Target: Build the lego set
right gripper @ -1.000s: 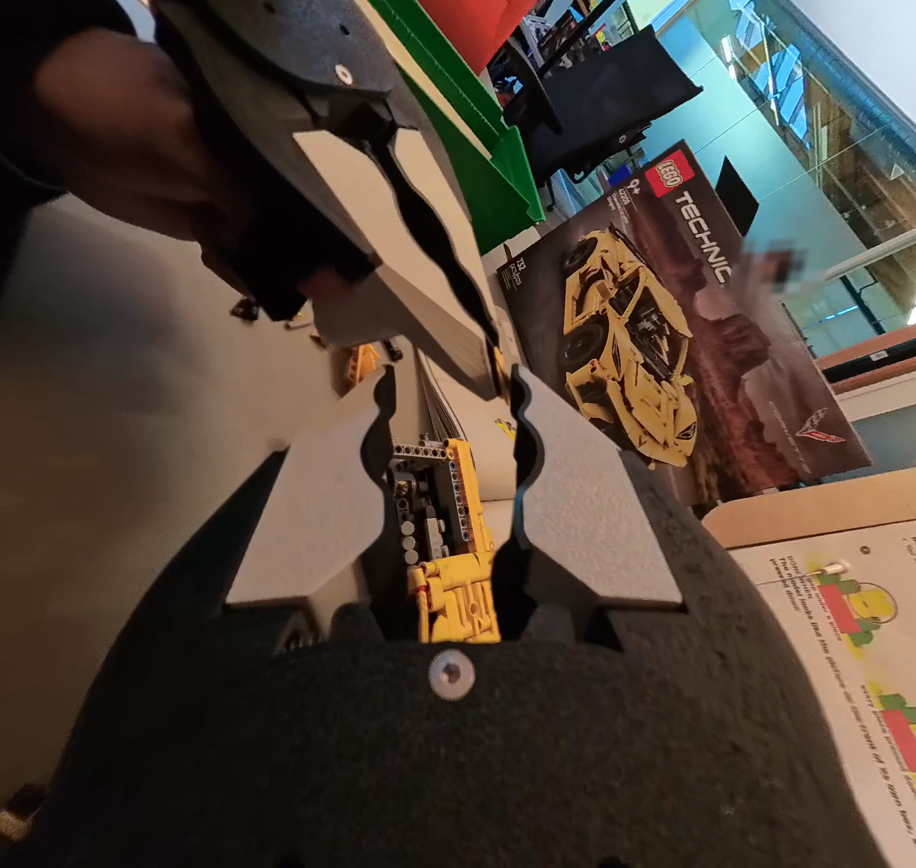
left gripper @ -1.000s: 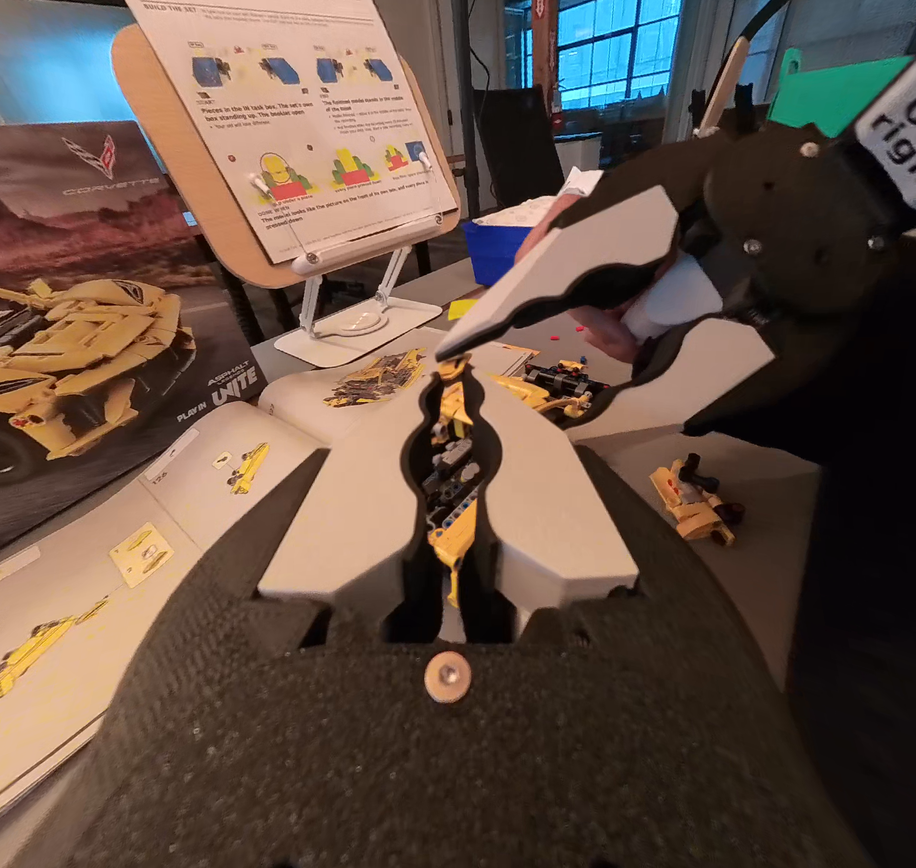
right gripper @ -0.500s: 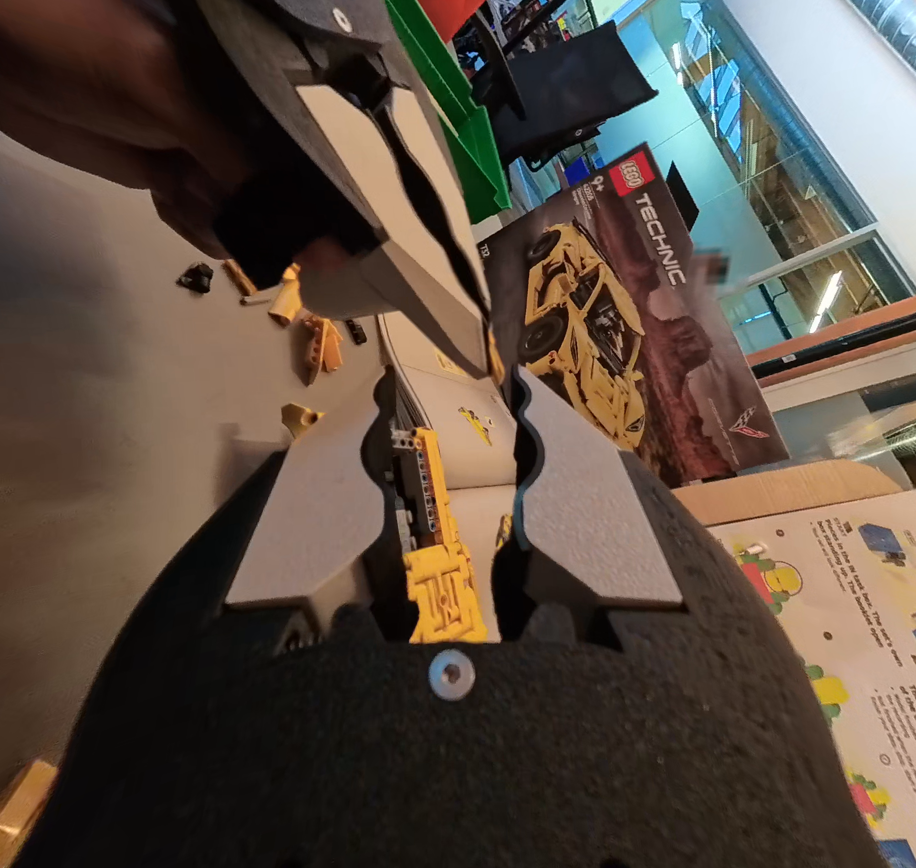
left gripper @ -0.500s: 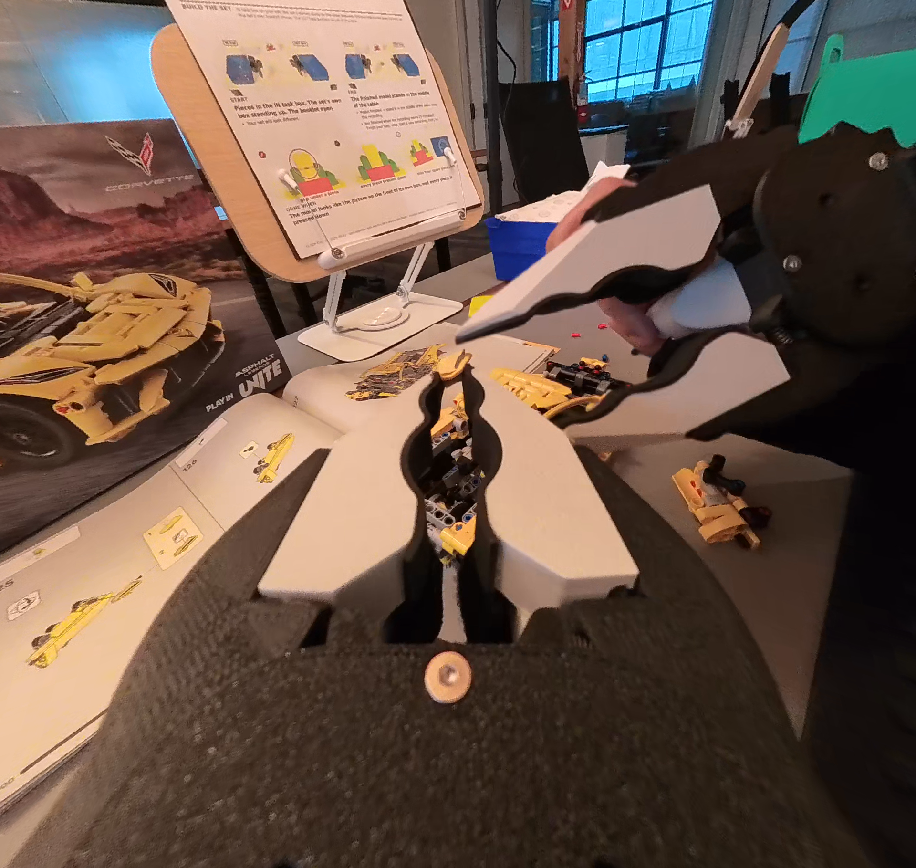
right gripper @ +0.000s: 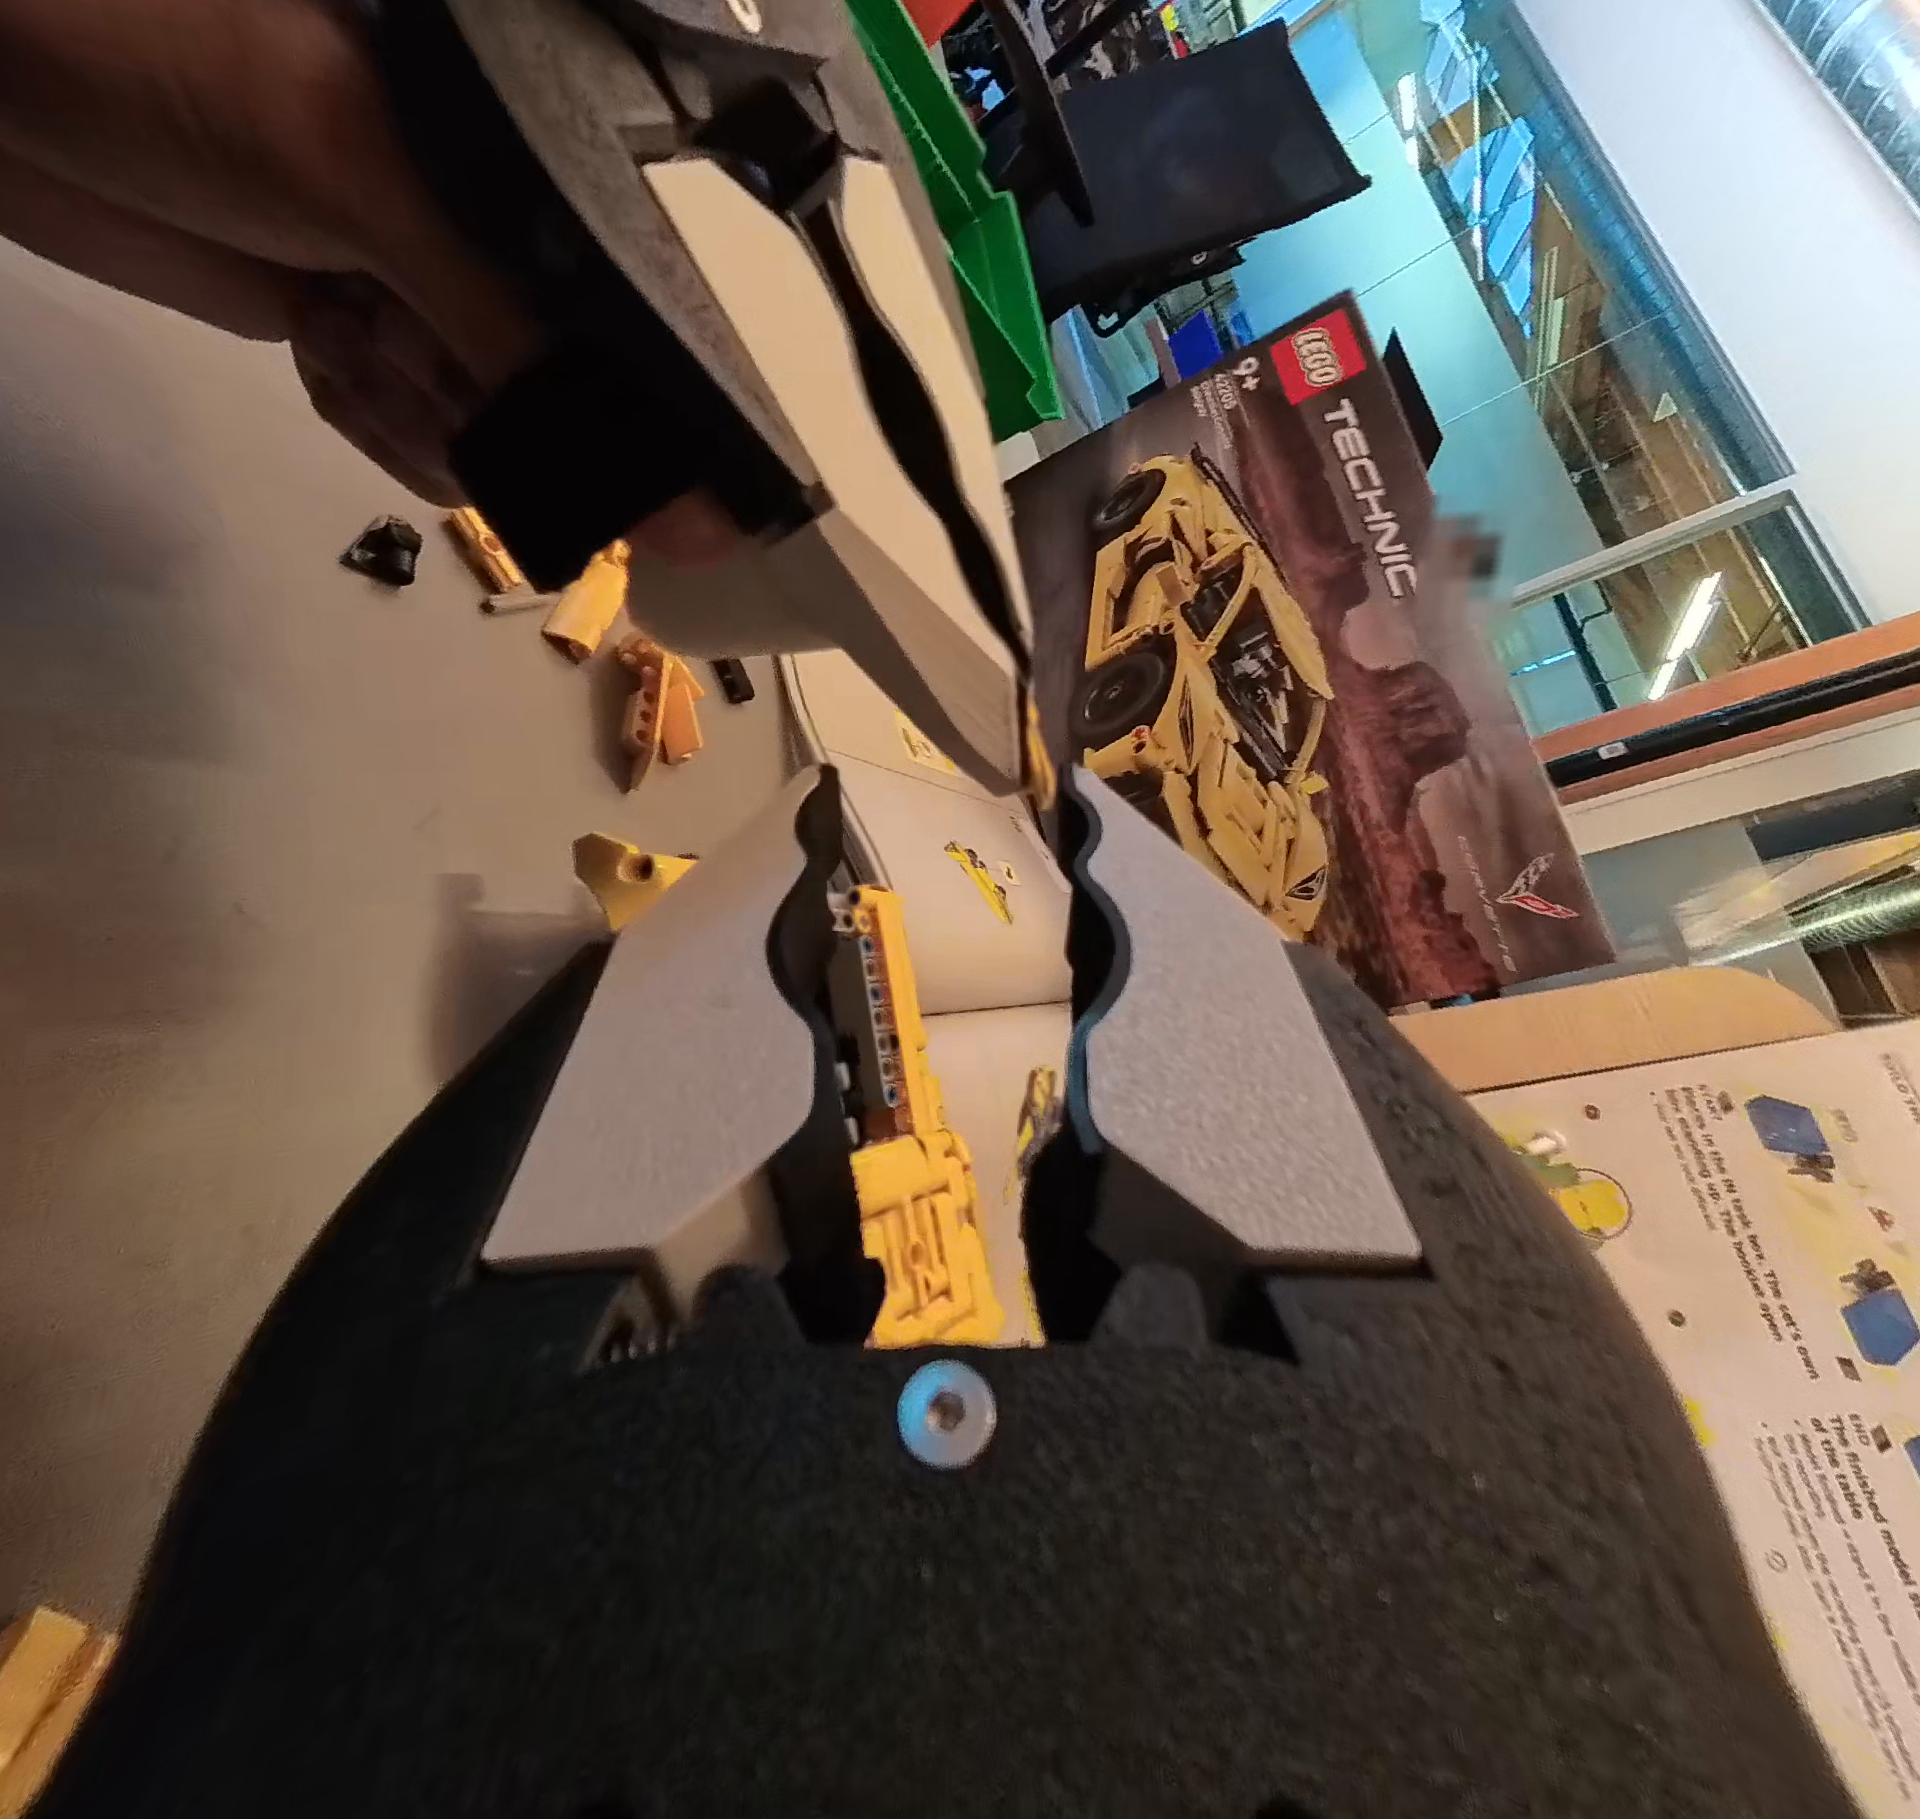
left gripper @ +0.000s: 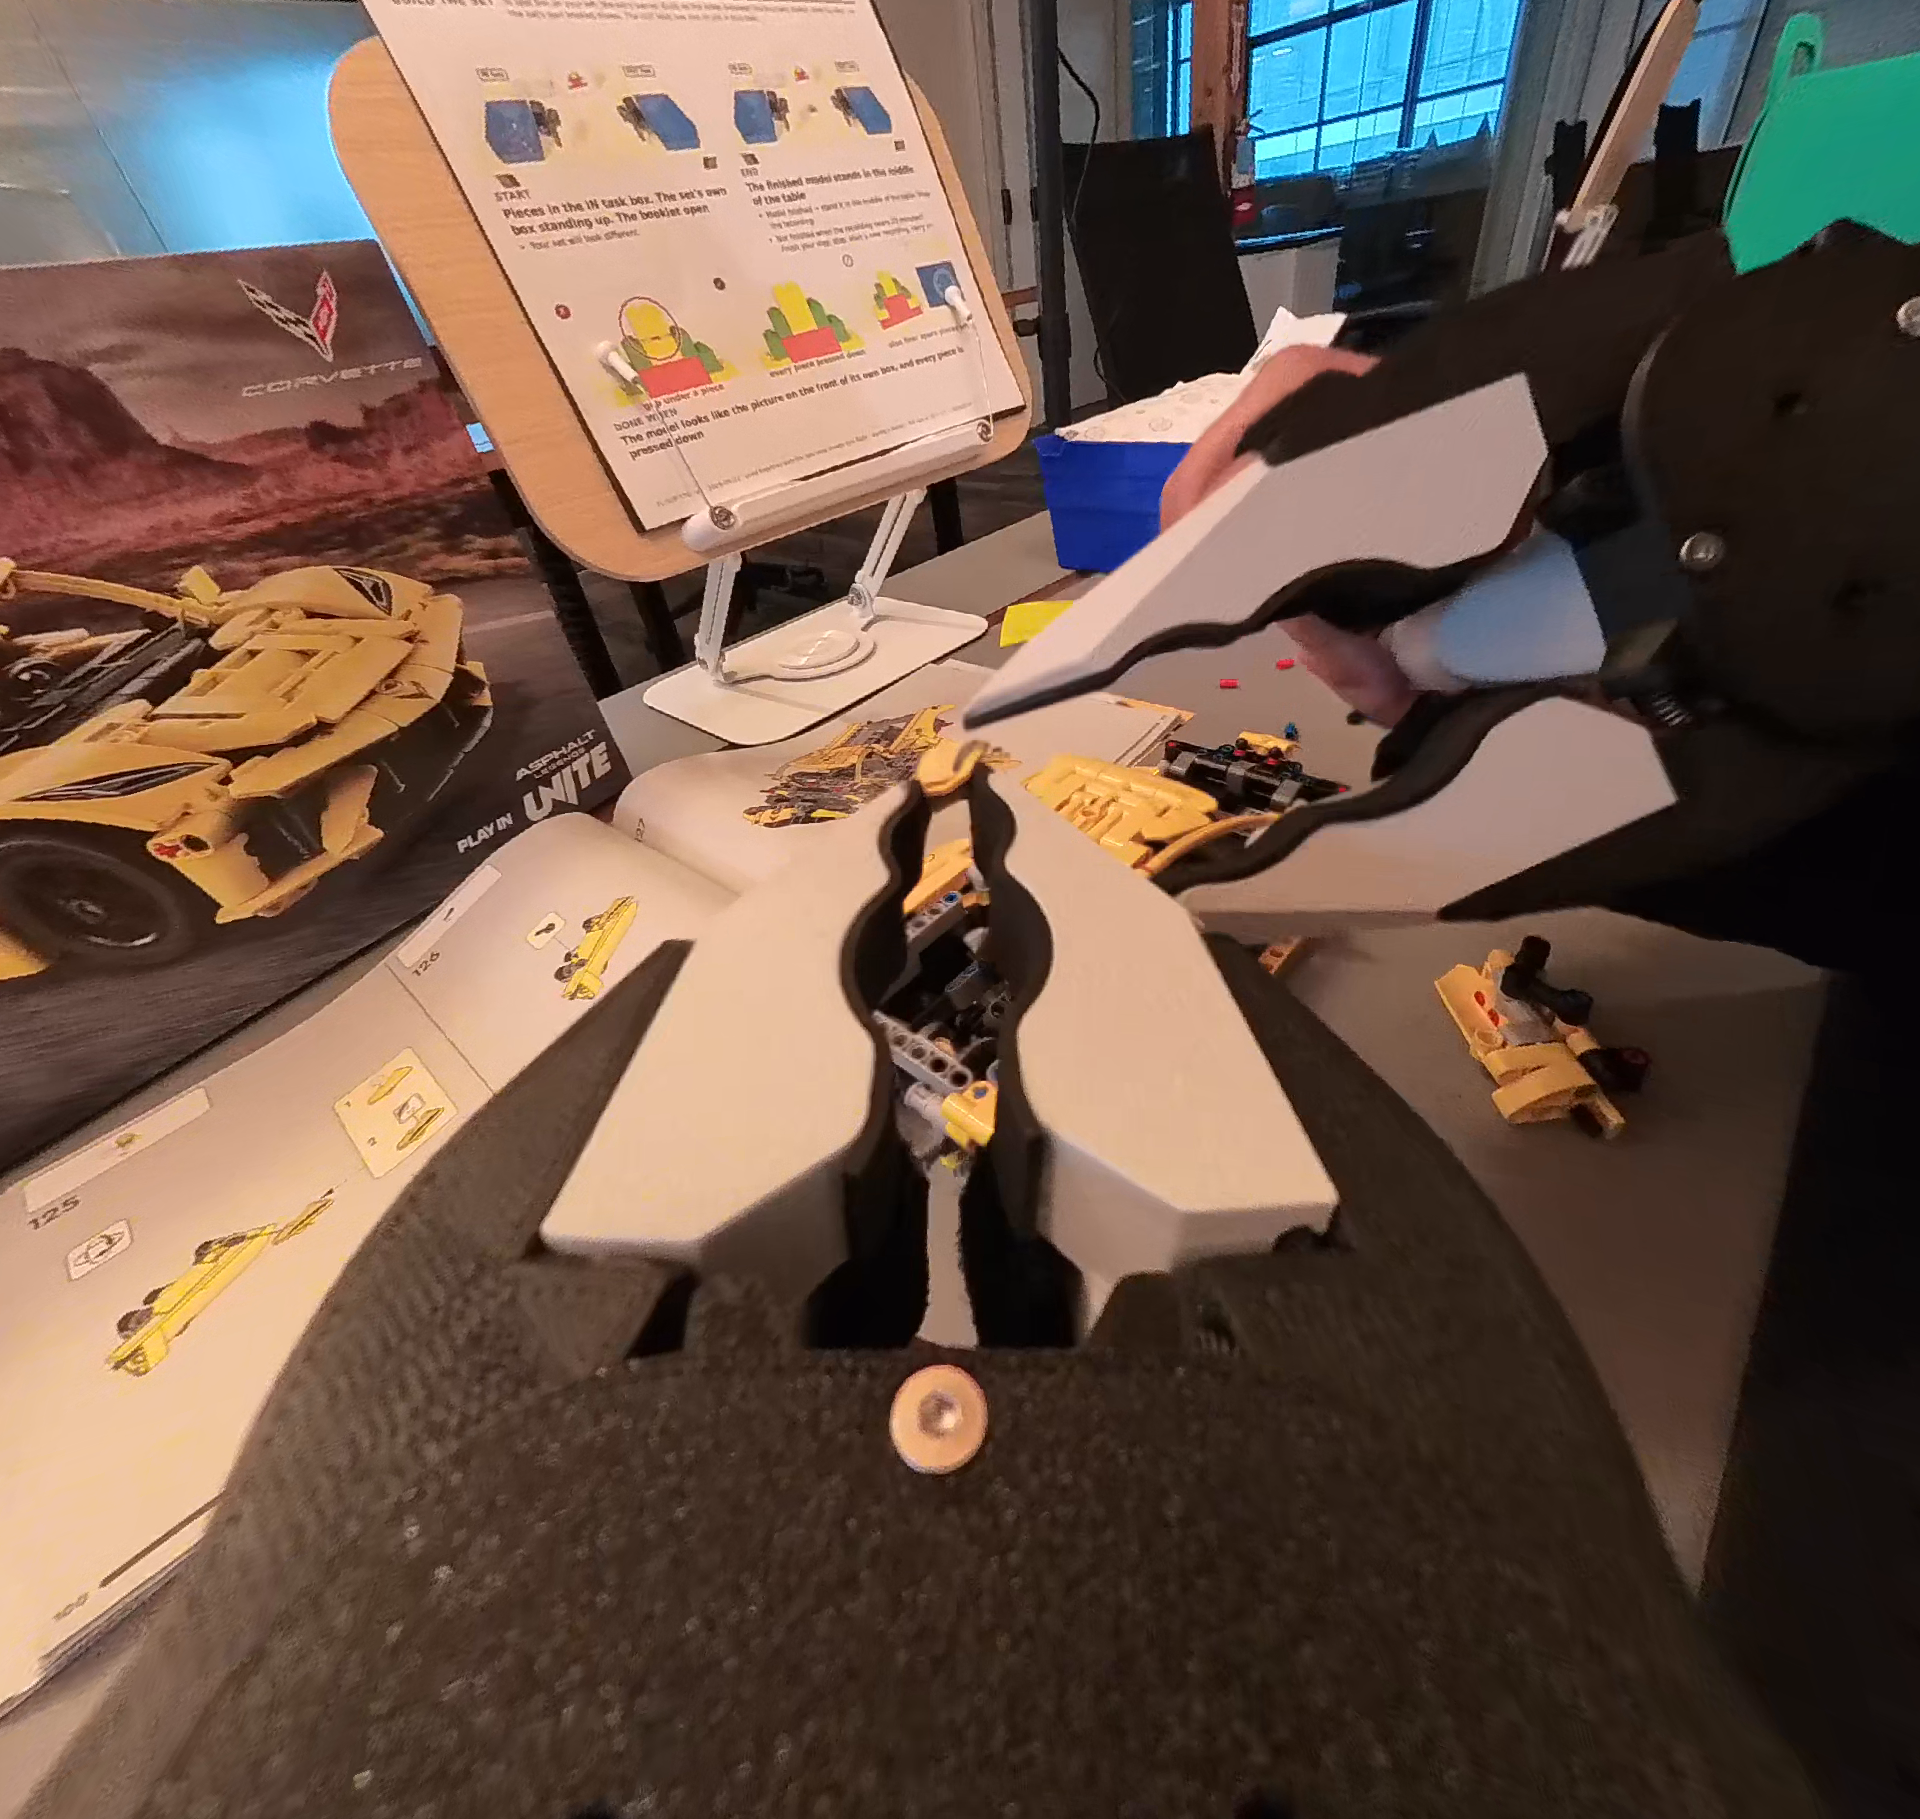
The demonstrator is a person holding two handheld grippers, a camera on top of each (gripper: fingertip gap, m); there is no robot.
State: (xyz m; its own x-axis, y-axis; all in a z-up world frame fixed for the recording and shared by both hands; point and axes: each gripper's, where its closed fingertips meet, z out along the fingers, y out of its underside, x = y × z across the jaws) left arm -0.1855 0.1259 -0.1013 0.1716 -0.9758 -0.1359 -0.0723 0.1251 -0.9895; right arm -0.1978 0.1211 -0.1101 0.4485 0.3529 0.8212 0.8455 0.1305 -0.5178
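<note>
Lego car model [left gripper: 1101, 798], a half-built yellow shell over a black and grey beam frame, lies on the grey desk [left gripper: 1455, 1302] beside the open instruction booklet [left gripper: 312, 1094], under both of our grippers. In the right wrist view we see one long yellow side of it, with a studded beam along its edge [right gripper: 904, 1094]. We hold the left gripper [left gripper: 951, 782] low over the model, pointing forward and slightly down, its pale fingers nearly pressed together and pinching a small yellow piece [left gripper: 961, 761] at the very tips. The right gripper [left gripper: 1070, 803] reaches in from the right, rolled on its side so that one finger lies above the other. Its fingers are spread wide, with the model between them, and we cannot tell whether either finger touches it. The two sets of tips sit close together, and the pinched piece [right gripper: 1034, 751] hangs just above the gap of the right gripper [right gripper: 948, 782]. A yellow and black sub-assembly [left gripper: 1527, 1042] rests apart on the desk to the right, and loose yellow pieces [right gripper: 644, 699] lie scattered beyond the left gripper [right gripper: 1023, 730]. The set's box [left gripper: 208, 678], showing a yellow sports car, stands upright behind the booklet, next to a printed sheet on a wooden stand [left gripper: 675, 211].
</note>
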